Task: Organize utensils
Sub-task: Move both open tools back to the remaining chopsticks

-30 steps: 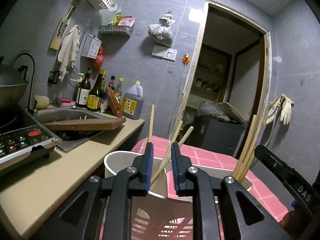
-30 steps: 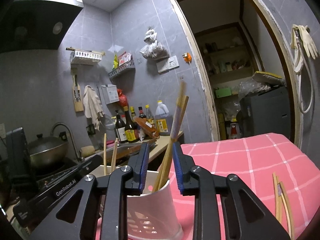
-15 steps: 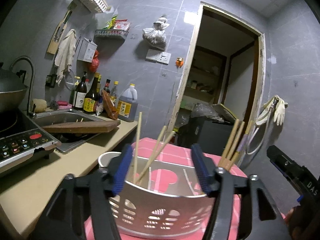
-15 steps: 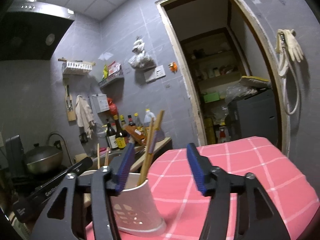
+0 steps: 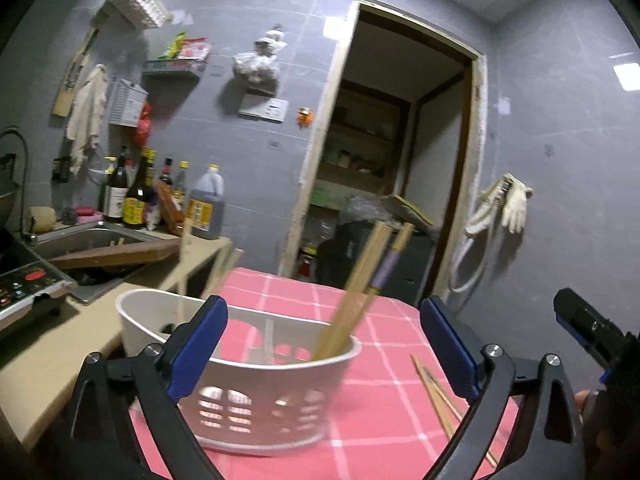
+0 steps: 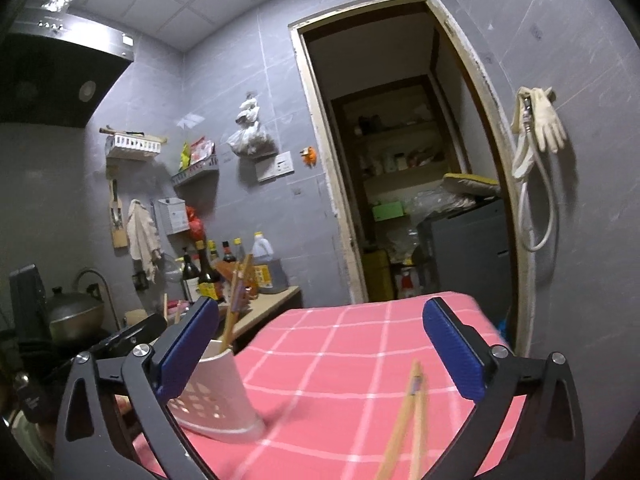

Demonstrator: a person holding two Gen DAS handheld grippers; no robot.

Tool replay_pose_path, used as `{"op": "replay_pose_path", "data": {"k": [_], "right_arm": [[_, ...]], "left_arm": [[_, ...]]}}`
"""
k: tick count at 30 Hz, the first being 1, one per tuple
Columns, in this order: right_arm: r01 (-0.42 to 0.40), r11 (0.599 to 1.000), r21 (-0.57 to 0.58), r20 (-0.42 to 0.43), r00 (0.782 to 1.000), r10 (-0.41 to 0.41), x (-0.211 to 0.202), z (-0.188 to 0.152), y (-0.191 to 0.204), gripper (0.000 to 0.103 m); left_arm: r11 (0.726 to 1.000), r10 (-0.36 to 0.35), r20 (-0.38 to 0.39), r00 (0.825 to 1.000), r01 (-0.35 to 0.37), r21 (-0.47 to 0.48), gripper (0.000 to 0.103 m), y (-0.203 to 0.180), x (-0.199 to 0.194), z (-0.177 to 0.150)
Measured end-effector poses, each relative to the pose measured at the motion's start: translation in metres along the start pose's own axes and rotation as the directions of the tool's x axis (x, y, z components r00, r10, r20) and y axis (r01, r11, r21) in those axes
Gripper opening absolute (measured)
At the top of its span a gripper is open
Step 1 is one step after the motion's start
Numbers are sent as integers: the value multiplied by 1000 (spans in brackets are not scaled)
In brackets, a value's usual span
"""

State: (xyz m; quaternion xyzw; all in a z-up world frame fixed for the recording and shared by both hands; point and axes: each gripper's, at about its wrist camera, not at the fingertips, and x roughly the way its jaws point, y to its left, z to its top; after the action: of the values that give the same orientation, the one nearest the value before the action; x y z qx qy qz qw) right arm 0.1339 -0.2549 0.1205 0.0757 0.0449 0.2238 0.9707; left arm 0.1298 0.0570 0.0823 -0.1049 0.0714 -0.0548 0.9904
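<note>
A white perforated utensil holder stands on the pink checked tablecloth. Chopsticks lean in its right compartment, and more chopsticks stand blurred in its left compartment. My left gripper is open and empty, just in front of the holder. My right gripper is open and empty above the cloth, with the holder at its lower left. A loose pair of chopsticks lies on the cloth; it also shows in the left wrist view. The right gripper's tip shows at the far right.
A beige counter borders the table on the left, with a sink, a wooden board, an induction cooker and bottles. An open doorway lies behind the table. Gloves hang on the right wall.
Both grippers have opened and let go of the chopsticks, which now stand in the holder. Both have drawn back and away from the holder.
</note>
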Motion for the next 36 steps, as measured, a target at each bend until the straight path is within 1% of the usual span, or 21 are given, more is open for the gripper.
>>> {"op": "replay_pose_path", "data": {"k": [7, 10, 13, 16, 20, 23, 24, 26, 28, 29, 30, 31, 32, 33, 34, 35, 36], "right_arm": [[38, 999, -27, -56, 998, -40, -28, 21, -28, 103], [65, 997, -51, -109, 992, -70, -32, 26, -40, 103], [96, 993, -69, -171, 979, -107, -31, 22, -52, 103], [128, 988, -88, -253, 956, -146, -20, 9, -63, 103], [138, 986, -91, -356, 921, -162, -7, -14, -75, 103], [132, 987, -95, -426, 890, -161, 6, -31, -81, 103], [129, 987, -96, -439, 884, -158, 7, -34, -82, 103], [127, 986, -109, -473, 866, -163, 14, -44, -84, 103], [121, 986, -117, -500, 851, -164, 19, -50, -85, 97], [118, 986, -121, -520, 838, -165, 23, -54, -87, 95], [116, 986, -123, -535, 828, -165, 26, -57, -88, 90], [115, 986, -124, -551, 818, -164, 29, -60, -88, 86], [113, 986, -125, -572, 803, -165, 33, -65, -89, 84], [111, 986, -127, -587, 793, -165, 36, -68, -90, 80], [108, 986, -126, -600, 783, -162, 39, -72, -90, 75], [101, 987, -126, -618, 770, -158, 43, -76, -91, 73], [96, 987, -126, -629, 762, -155, 45, -78, -92, 70]], "left_arm": [[996, -82, -60, 995, 84, 34, 95, -36, 7, -7], [993, -103, -94, 990, 107, 44, 95, -50, 13, -10], [991, -110, -144, 983, 120, 62, 95, -66, 23, -18], [988, -117, -200, 973, 135, 77, 95, -78, 35, -28], [985, -113, -278, 954, 145, 96, 95, -90, 52, -43], [985, -96, -343, 934, 139, 105, 95, -95, 68, -53], [985, -93, -366, 926, 140, 104, 95, -96, 72, -57], [984, -86, -402, 911, 140, 108, 95, -98, 83, -63], [983, -82, -429, 899, 144, 115, 95, -99, 90, -68], [982, -80, -443, 893, 146, 118, 95, -99, 93, -71], [982, -79, -454, 887, 148, 119, 95, -99, 95, -73], [981, -79, -470, 879, 151, 118, 95, -100, 99, -76], [981, -79, -482, 873, 154, 118, 95, -99, 103, -76], [980, -80, -500, 862, 159, 118, 95, -99, 108, -79], [980, -80, -509, 857, 161, 118, 95, -99, 109, -81], [979, -80, -522, 849, 165, 118, 94, -99, 113, -83], [978, -82, -538, 839, 172, 119, 92, -100, 117, -86]]}}
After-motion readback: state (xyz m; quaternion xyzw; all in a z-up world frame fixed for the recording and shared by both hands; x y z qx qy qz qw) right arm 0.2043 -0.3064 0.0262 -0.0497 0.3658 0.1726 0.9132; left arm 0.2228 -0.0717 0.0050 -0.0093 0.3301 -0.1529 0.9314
